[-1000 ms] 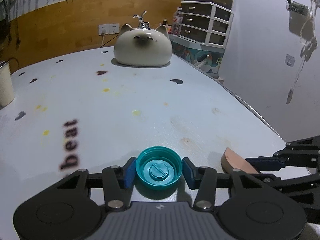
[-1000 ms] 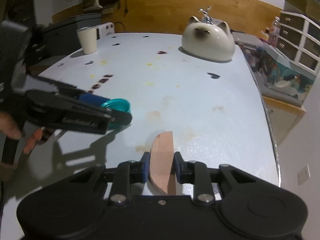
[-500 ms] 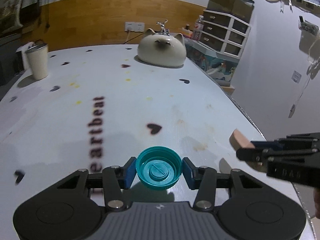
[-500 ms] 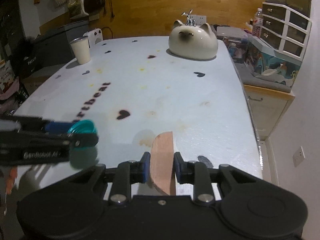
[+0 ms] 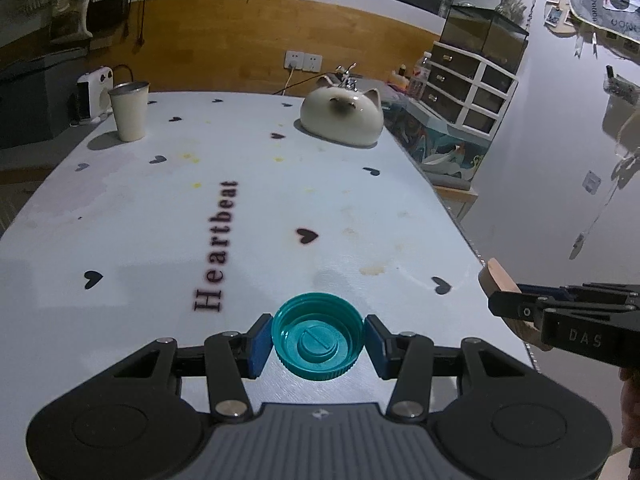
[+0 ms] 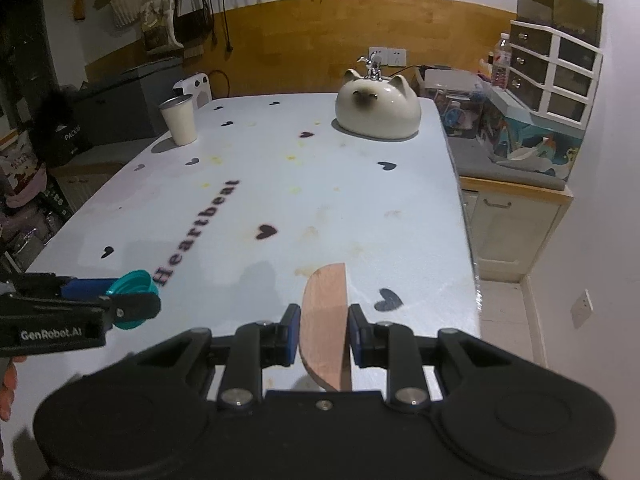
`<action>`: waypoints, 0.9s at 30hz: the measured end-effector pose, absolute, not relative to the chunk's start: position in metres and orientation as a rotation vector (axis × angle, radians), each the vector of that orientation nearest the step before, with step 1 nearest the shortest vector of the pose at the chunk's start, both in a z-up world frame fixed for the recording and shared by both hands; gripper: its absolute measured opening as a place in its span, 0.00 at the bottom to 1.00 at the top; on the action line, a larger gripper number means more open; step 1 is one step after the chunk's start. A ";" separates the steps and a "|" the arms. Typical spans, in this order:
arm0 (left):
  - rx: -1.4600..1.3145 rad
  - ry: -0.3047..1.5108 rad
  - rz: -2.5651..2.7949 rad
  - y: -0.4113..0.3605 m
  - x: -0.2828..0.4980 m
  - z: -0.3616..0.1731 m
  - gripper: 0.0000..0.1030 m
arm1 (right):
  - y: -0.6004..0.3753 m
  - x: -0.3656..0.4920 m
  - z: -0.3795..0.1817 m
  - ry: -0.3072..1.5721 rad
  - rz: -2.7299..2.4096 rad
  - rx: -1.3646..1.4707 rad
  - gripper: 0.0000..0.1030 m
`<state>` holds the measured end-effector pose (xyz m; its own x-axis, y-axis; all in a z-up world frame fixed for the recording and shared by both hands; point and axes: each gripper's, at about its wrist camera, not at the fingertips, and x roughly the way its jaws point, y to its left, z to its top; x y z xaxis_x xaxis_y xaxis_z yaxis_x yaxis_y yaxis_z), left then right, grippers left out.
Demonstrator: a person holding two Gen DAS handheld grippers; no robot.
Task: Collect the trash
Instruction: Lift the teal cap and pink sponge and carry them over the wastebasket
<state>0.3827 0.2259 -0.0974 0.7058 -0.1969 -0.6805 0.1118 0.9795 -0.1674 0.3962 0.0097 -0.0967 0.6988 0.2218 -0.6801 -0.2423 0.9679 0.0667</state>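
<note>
Far left on the desk (image 5: 120, 216) I see a pale cup (image 5: 129, 111) standing upright near the back edge, well apart from anything I am holding. Moving right, the printed word "Heartbeat" (image 5: 219, 246) runs down the white cloth, with small dark hearts and a few yellowish and brown stains scattered around it. Next comes my left tool (image 5: 318, 344), clamped on a teal bottle cap (image 5: 318, 336); the blue pads press its rim from both sides, open side up, and it hangs clear above the cloth near the front edge. Behind it, toward the back right of the desk, sits a cream cat-shaped ceramic piece (image 5: 340, 120); I take it for a fixture, not trash. Furthest right is my right tool (image 6: 323, 334), closed on a flat pinkish-tan piece with one rounded edge (image 6: 325, 320), gripped across its width and lifted off the surface at the desk's right front corner. I cannot tell what that piece is made of. As I judge it, the picking-up is done for these two items: both are in hand and off the desk, and no other loose litter shows on the cloth, only stains. What is left is to carry both to a bin and drop them; no bin shows in either view, so I would need to look for it first.
</note>
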 end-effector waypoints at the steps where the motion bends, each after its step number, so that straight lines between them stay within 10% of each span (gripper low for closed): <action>1: -0.115 0.765 -0.171 0.224 0.380 -0.095 0.48 | 0.007 0.392 -0.094 0.752 0.255 -0.027 0.25; 27: -0.106 0.745 -0.181 0.074 0.342 -0.078 0.48 | -0.140 0.337 -0.082 0.731 0.207 0.022 0.25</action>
